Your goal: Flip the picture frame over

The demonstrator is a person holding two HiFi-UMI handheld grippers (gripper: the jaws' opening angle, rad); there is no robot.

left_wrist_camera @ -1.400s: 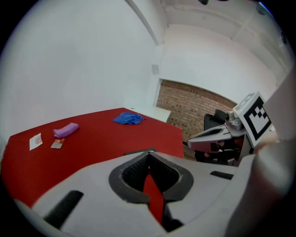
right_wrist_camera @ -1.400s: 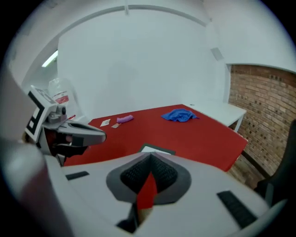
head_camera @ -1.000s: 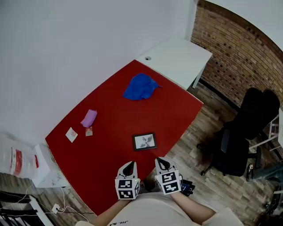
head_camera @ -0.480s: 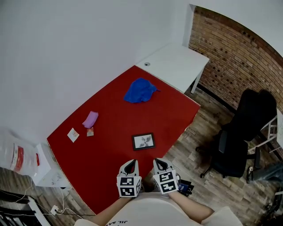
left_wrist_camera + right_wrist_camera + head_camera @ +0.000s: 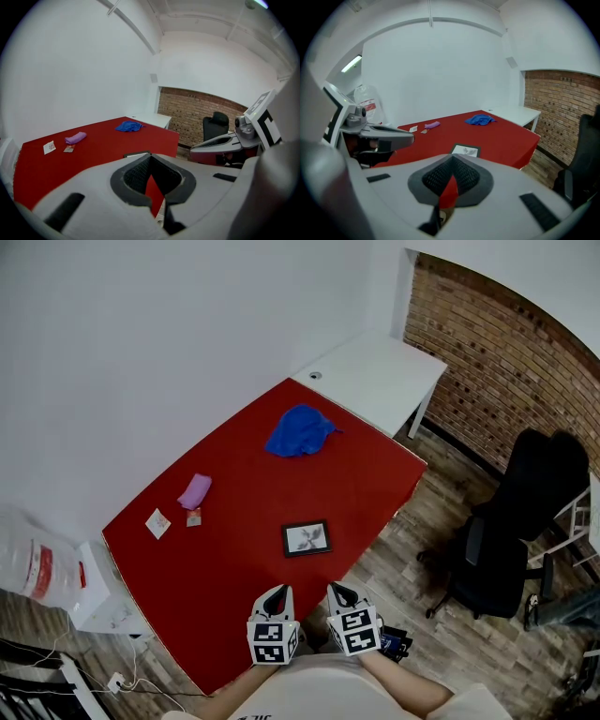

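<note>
Fingers of the left gripper and the right gripper are closed on nothing, just off the table's near edge, while the picture frame lies flat near that edge, picture side up, which fits equally a frame waiting to be flipped or one turned face-up.

A red desk carries a picture frame face up near its front edge, a blue cloth toward the far corner, and a purple cloth, small packet and white card near the left corner.
</note>
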